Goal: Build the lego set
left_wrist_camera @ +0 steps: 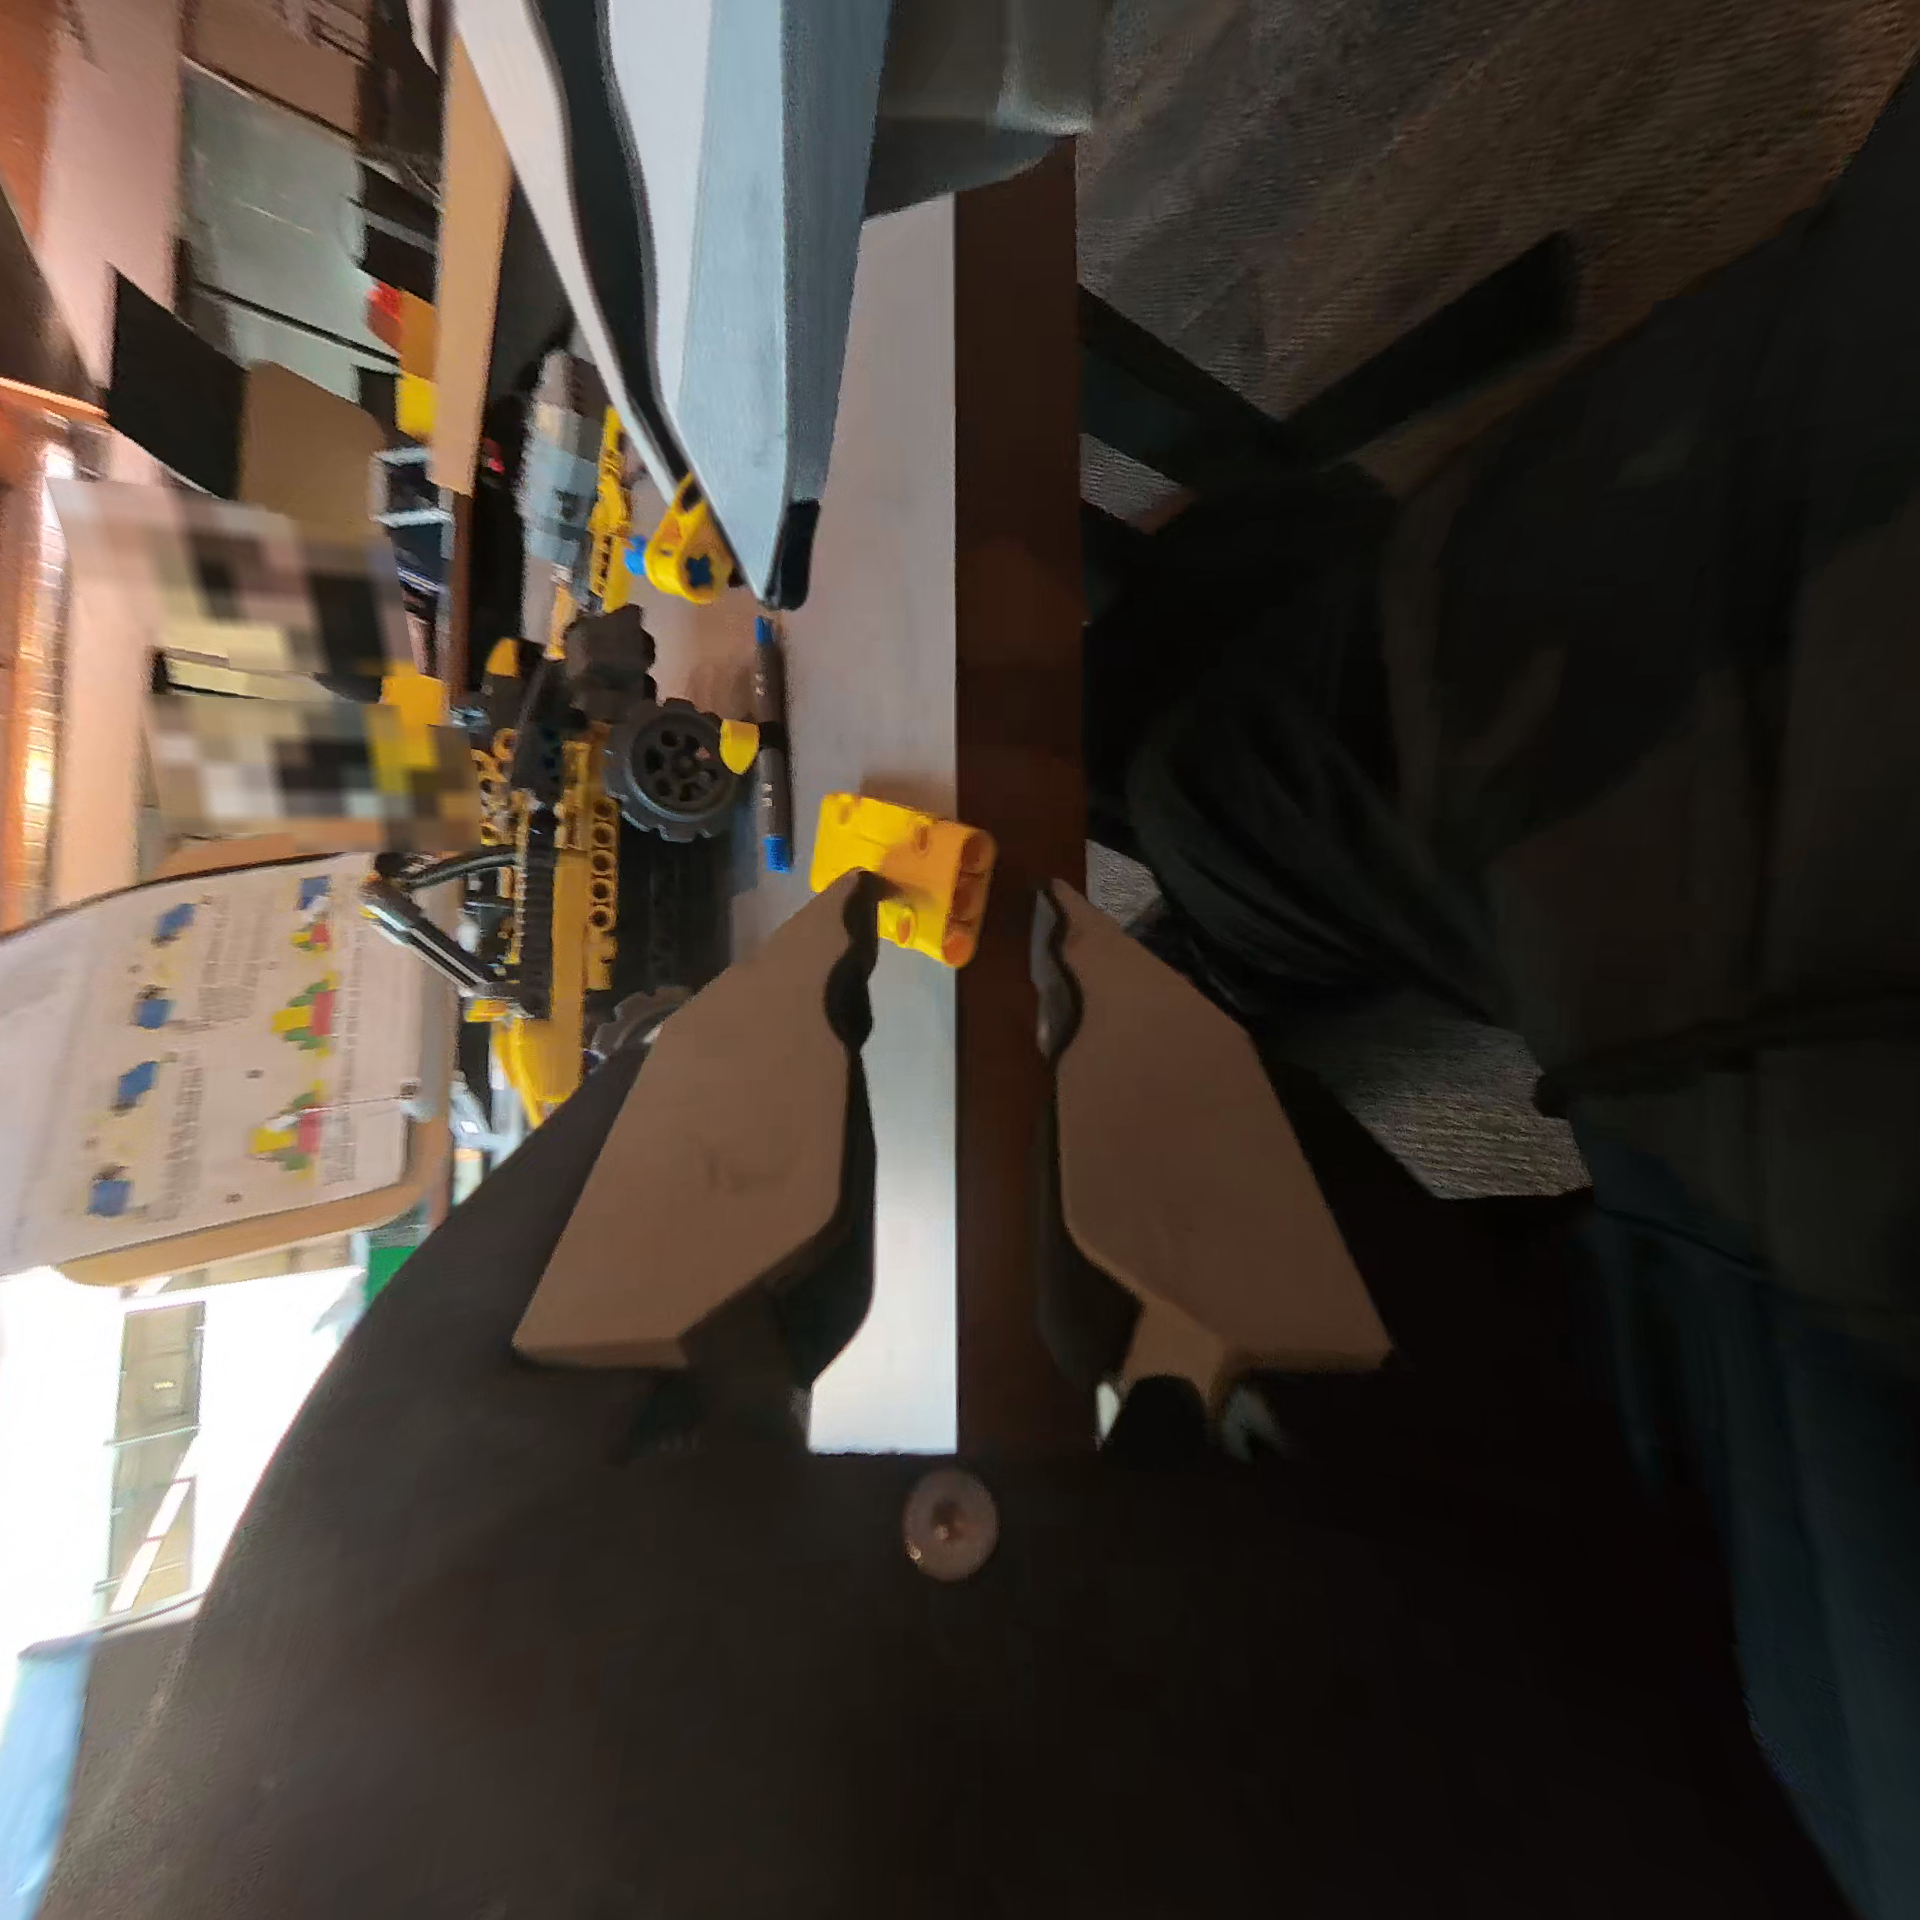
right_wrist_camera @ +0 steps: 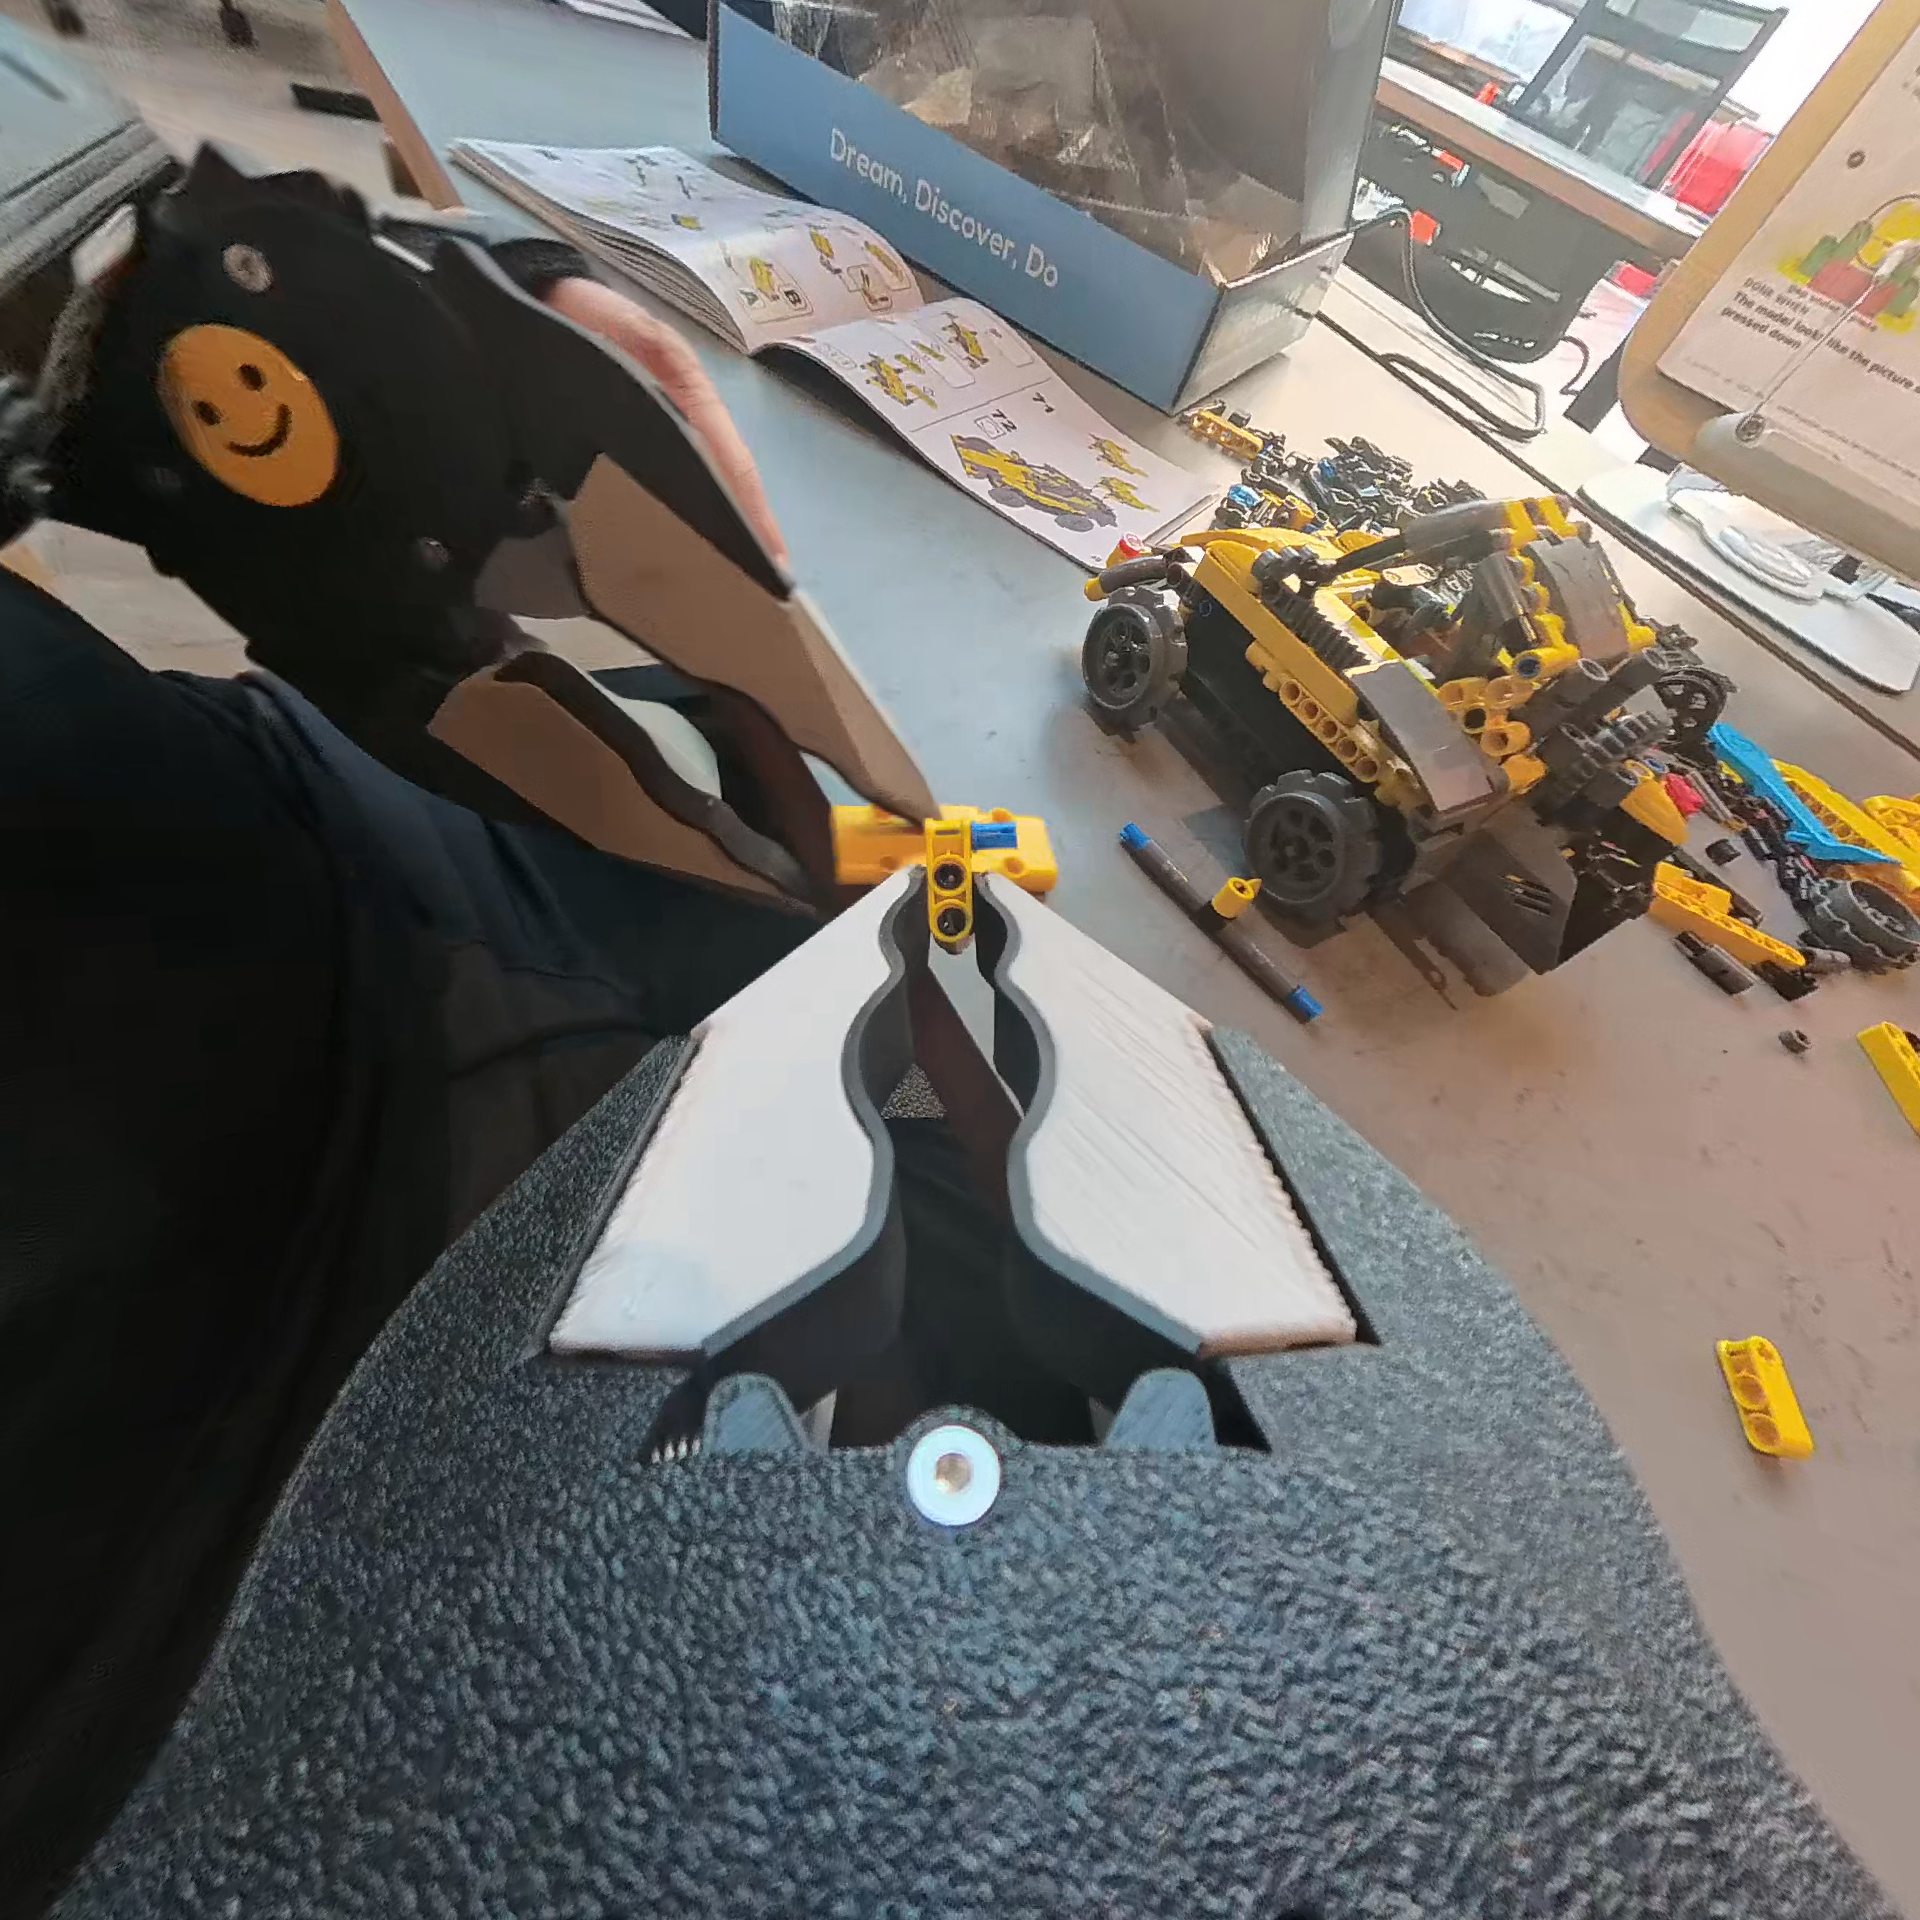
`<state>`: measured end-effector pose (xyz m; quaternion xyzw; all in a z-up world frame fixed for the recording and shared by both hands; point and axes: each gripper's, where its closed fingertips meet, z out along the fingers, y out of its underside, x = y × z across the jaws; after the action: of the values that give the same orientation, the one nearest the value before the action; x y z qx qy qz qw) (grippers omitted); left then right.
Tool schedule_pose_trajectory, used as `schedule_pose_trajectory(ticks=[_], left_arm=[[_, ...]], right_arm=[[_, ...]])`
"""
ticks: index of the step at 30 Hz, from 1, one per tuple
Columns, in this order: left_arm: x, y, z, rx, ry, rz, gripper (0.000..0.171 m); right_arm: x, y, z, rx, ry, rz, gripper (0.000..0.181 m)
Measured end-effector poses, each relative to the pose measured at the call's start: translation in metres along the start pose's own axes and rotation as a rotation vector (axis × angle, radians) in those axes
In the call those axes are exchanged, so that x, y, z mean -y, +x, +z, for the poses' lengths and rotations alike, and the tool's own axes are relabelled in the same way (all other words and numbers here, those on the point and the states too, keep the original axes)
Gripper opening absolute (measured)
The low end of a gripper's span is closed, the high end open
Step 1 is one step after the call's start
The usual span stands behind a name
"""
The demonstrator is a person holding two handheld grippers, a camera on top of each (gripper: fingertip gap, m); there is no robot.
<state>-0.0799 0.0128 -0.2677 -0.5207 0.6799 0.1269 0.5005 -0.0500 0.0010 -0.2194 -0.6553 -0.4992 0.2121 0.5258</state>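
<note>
My right gripper (right_wrist_camera: 948,881) is shut on a small yellow connector with two holes (right_wrist_camera: 948,896). A blue pin (right_wrist_camera: 994,832) sticks out near the connector's top. It is held against a yellow block (right_wrist_camera: 1023,854) lying at the table's near edge. My left gripper (left_wrist_camera: 956,899) is open. One of its fingertips (left_wrist_camera: 857,896) touches the same yellow block (left_wrist_camera: 899,847), and the other hangs past the table edge. In the right wrist view the left gripper (right_wrist_camera: 862,847), with a smiley disc on its body, reaches in from the upper left.
A yellow and black toy vehicle (right_wrist_camera: 1382,727) stands to the right, with a marker pen (right_wrist_camera: 1216,925) in front of it and loose parts (right_wrist_camera: 1766,862) beside it. An open instruction booklet (right_wrist_camera: 831,301) and a blue box (right_wrist_camera: 987,239) lie behind. A short yellow beam (right_wrist_camera: 1763,1397) lies nearer. The grippers' ends are close to 6 cm from one another. My left tips are roughly 8 cm from the marker pen (right_wrist_camera: 1216,925).
</note>
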Motion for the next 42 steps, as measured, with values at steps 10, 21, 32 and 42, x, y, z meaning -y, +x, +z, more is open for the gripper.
schedule_pose_trajectory(ticks=[10, 21, 32, 42], left_arm=[[0.021, -0.023, -0.037, 0.017, 0.073, -0.002, 0.005], [0.031, -0.067, -0.070, -0.159, 0.247, -0.372, 0.005], [-0.018, -0.060, -0.042, -0.408, 0.249, -0.701, 0.004], [-0.043, -0.063, -0.034, -0.517, 0.343, -0.827, 0.004]], right_arm=[[0.018, -0.018, 0.005, 0.041, 0.046, -0.004, 0.008], [0.044, -0.007, 0.027, -0.004, 0.071, -0.032, 0.007], [0.036, 0.024, 0.044, 0.189, 0.057, 0.307, 0.007], [0.059, 0.014, 0.074, 0.445, -0.053, 0.346, 0.007]])
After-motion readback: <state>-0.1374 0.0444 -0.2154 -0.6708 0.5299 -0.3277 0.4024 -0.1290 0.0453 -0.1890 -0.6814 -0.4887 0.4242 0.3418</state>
